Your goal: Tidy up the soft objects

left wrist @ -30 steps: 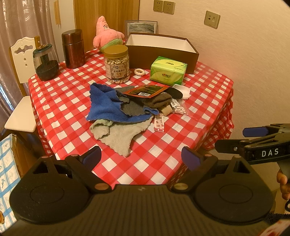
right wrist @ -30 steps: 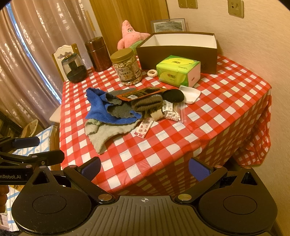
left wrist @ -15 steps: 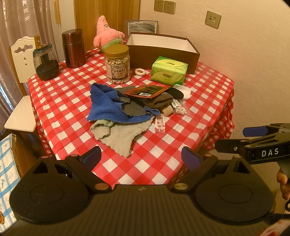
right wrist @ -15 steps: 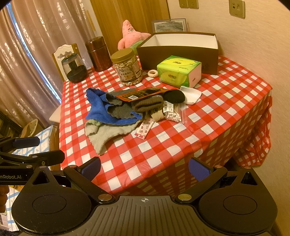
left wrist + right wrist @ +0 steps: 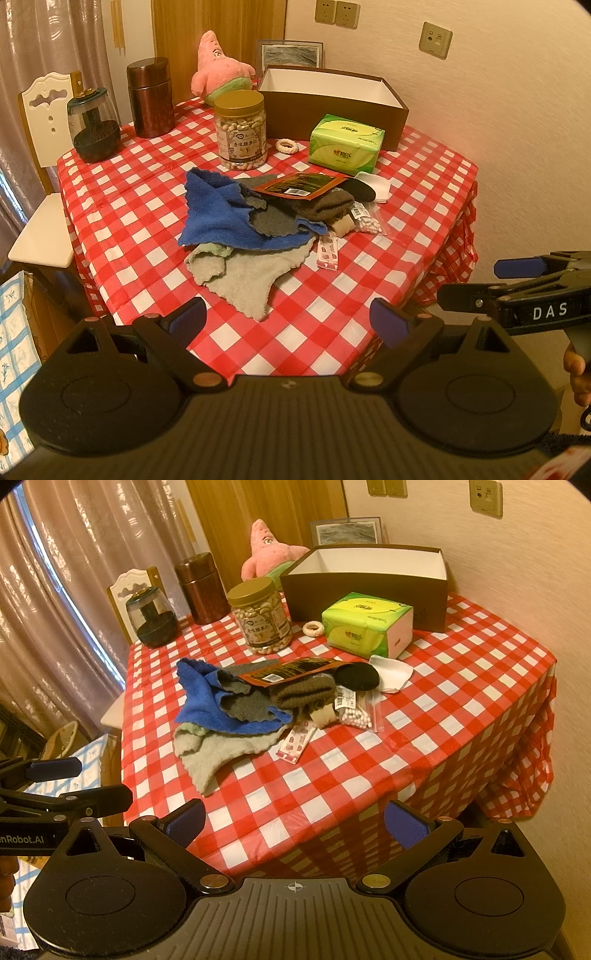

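Warm, dim indoor light tints my views orange; daylight glows through the sheer pleated curtain [image 5: 55, 602] at far left. Fisheye edges bend, corners vignette black.

"das" on right claw [image 5: 480, 286]; "nrobot.ai" on left claw [image 5: 107, 782].

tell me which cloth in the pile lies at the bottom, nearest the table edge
The pale grey-green fleece cloth. It lies flat on the checked tablecloth, under the blue fleece cloth, which in turn carries the dark grey cloth.

Bare near tablecloth [image 5: 295, 325] before cloth heap [image 5: 243, 229]
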A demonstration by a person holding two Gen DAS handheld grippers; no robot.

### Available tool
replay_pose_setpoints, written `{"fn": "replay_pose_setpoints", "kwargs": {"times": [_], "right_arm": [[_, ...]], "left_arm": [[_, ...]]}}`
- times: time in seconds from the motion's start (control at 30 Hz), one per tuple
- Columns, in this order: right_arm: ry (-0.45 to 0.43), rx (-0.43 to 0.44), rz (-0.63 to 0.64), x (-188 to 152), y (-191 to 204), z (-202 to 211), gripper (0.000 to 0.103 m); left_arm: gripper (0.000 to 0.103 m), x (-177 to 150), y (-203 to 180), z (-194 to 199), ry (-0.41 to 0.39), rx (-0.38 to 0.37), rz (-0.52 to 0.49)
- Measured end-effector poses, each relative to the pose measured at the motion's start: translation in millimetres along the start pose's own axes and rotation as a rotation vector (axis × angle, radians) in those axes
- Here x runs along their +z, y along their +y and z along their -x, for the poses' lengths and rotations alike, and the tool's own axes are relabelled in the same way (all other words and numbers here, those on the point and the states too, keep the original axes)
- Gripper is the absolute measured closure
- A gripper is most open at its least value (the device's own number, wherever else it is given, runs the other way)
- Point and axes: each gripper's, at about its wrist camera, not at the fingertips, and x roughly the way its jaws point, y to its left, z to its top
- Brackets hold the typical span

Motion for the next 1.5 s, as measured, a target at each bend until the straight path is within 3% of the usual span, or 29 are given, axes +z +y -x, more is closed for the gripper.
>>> {"fn": "replay_pose_setpoints", "kwargs": {"times": [0.4, 0.93, 1.27, 1.5], "right_arm": [[-0.007, 0.008, -0.005, -1, -2, 0, 0.0], [-0.143, -0.003, 0.048, 14, -13, -7, 0.0], [-0.123, 0.001, 0.092, 22, -33, -29, 0.001], [-0.088, 0.037, 0.116, 38, -66, -54, 0.008]], "left_arm": [[0.009, 0, 0, 0, 0.006, -0.007, 0.005], [0.009, 8, 23, -17, -0.012, 0.03, 0.011], [0.015, 16, 17, -46, 0.001, 0.022, 0.027], [0.02, 26, -8, -85, 0.022, 0.014, 0.015]]}}
